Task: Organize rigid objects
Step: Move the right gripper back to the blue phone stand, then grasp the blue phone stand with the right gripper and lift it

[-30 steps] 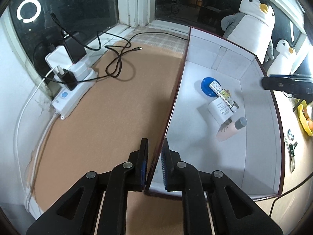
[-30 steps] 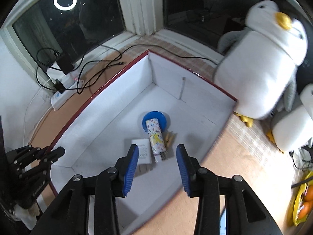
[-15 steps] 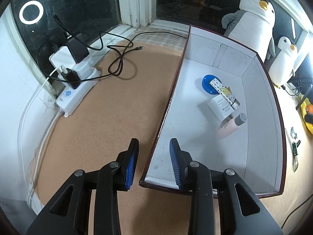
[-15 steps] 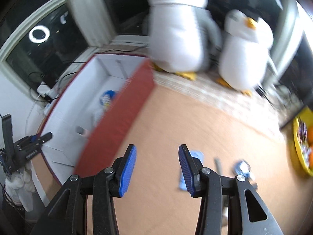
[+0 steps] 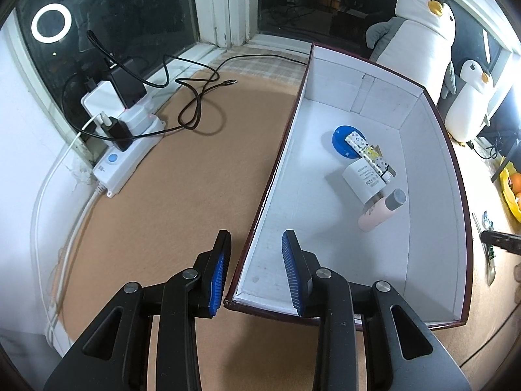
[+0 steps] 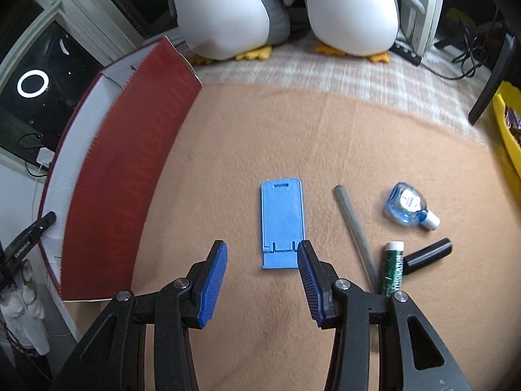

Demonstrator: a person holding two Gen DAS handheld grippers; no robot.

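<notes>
**A:** Score check on the tidy-up. The box, white inside and red outside, already holds a little pile: a blue round lid, a patterned tube lying across it, a white charger block touching that tube, and a pink bottle with a grey cap right beside the block. There's a brownish piece tucked by the tube too, but I can't make out what it is.

**B:** So four or five in. And what's left outside?

**A:** Plenty. On the tan mat to the right of the box: a blue phone stand lying flat, a grey rod, a clear-blue correction-tape dispenser, a green-labelled tube and a black cylinder. The green tube and black cylinder sit almost touching; the rod runs just beside them.

**B:** And the grippers?

**A:** The right gripper hangs over the mat with its jaws moderately apart and nothing between them; its right finger overlaps the near corner of the phone stand in the view, so that looks like the next candidate. The left gripper straddles the box's near-left wall at the corner, jaws parted, pads clear of the cardboard on both sides.

**B:** Your verdict?

**A:** Roughly halfway, I'd judge: five loose items remain, each needing a pick and a drop in the box.
</notes>
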